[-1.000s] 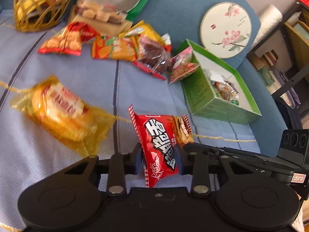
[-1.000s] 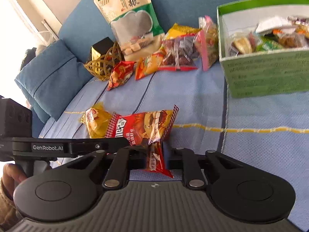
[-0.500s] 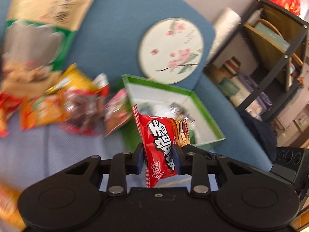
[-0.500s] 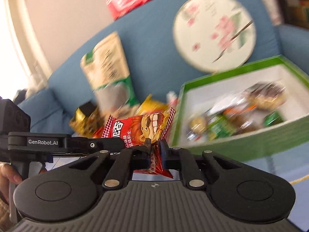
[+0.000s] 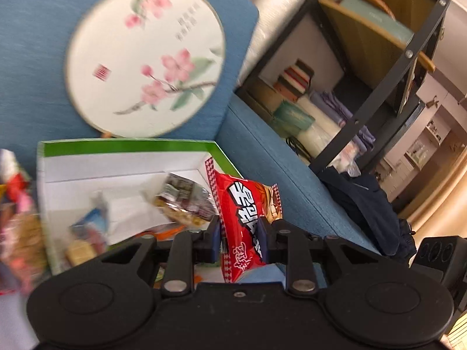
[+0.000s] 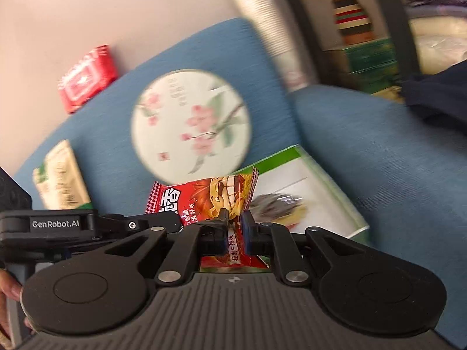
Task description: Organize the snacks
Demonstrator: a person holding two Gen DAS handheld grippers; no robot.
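The left gripper is clamped on the red snack packet, its two fingers pressed against the packet's sides so the wrapper stands upright between them, white lettering facing the camera. The right gripper grips the same red packet by a narrow edge strip, and the bulk of the wrapper, with its cartoon face, fans out above and to the left of its fingers. In the right wrist view the left gripper's black body, marked GenRobot.AI, lies just to the left, level with the right fingers.

Just beyond and to the left of the left gripper's fingers sits the green box, open at the top with white inner walls. Several wrapped snacks lie inside it, blurred; a dark-wrapped one is nearest the packet. In the right wrist view the box lies directly behind and to the right of the fingers, and the packet hangs over its near left corner.

Farther out, behind the box, a round fan with pink blossoms leans on the blue sofa back. Left of the left gripper, more loose snacks show as a blur. To the right stands a dark shelf with folded items, and dark clothing lies on the sofa arm. In the right wrist view a tall beige and green bag leans far left, with a red pack atop the sofa back.
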